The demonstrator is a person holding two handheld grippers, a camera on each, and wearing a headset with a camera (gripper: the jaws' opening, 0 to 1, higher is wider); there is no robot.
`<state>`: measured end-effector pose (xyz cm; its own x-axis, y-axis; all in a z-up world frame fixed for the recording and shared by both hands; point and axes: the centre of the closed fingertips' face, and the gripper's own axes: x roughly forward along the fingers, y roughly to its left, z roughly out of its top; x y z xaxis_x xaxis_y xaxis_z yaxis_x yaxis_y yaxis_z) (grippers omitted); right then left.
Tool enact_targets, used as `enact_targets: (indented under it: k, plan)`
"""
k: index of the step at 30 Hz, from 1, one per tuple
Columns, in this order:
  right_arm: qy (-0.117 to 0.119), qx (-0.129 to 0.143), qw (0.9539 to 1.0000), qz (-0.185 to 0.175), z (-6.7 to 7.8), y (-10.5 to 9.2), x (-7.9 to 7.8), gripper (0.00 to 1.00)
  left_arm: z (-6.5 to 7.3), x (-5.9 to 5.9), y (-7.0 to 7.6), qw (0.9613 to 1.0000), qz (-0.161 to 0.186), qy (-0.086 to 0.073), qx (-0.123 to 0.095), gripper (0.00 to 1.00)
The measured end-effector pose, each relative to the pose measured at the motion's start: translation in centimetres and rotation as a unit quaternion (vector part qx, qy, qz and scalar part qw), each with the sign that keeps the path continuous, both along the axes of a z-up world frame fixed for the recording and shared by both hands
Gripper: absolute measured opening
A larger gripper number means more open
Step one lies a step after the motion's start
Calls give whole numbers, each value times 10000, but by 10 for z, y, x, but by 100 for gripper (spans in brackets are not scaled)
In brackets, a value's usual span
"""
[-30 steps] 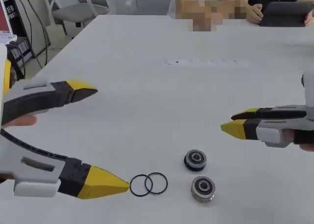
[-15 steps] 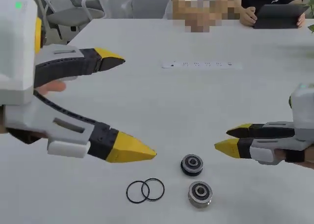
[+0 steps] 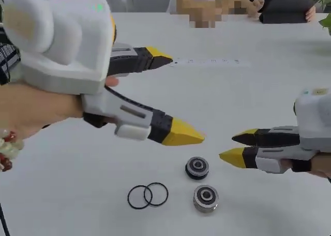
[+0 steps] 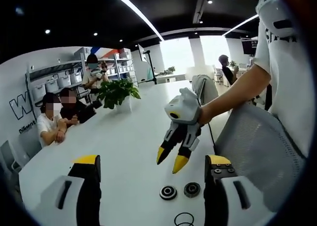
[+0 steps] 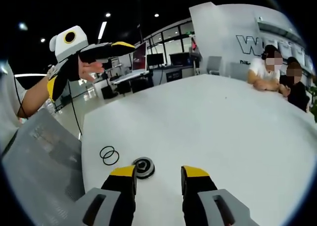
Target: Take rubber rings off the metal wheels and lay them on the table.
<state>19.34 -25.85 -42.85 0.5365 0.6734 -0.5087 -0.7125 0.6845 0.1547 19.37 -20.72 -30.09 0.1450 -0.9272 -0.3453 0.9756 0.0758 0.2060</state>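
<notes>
Two small metal wheels lie on the white table: one with a dark rim and a silvery one nearer me. Two thin black rubber rings lie overlapping just left of them. My left gripper is held in the air above and left of the wheels, jaws wide open and holding nothing. My right gripper hovers low just right of the dark-rimmed wheel, narrowly open and holding nothing. The left gripper view shows the wheels and the right gripper. The right gripper view shows one wheel and the rings.
A white power strip lies further back on the table. People sit at the far end with a dark tablet. A potted plant stands on the table in the left gripper view.
My left gripper has lifted away from the rings and swung up and to the right, still wide open. The right gripper, wheels and rings have stayed put.
</notes>
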Motion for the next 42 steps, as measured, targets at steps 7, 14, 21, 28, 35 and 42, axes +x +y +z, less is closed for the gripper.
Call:
enact_targets:
  k: [7, 14, 21, 28, 35, 42]
  plan:
    - [102, -105, 9998, 94, -8, 2, -4, 32, -41, 1, -16, 9988, -210, 288, 336, 77]
    - [149, -137, 9997, 161, -11, 4, -6, 31, -75, 4, -18, 9974, -150, 538, 462, 70]
    - [178, -182, 9993, 265, -15, 8, -9, 30, -107, 6, -15, 9963, 50, 660, 551, 67]
    - [202, -262, 9988, 368, -19, 12, -12, 29, -125, 7, -11, 9950, 150, 775, 617, 54]
    - [252, -306, 9983, 423, -23, 13, -13, 28, -136, 6, -15, 9945, 203, 832, 610, 39]
    - [268, -323, 9981, 459, -25, 15, -14, 27, -153, -3, -19, 9927, 26, 820, 888, 26]
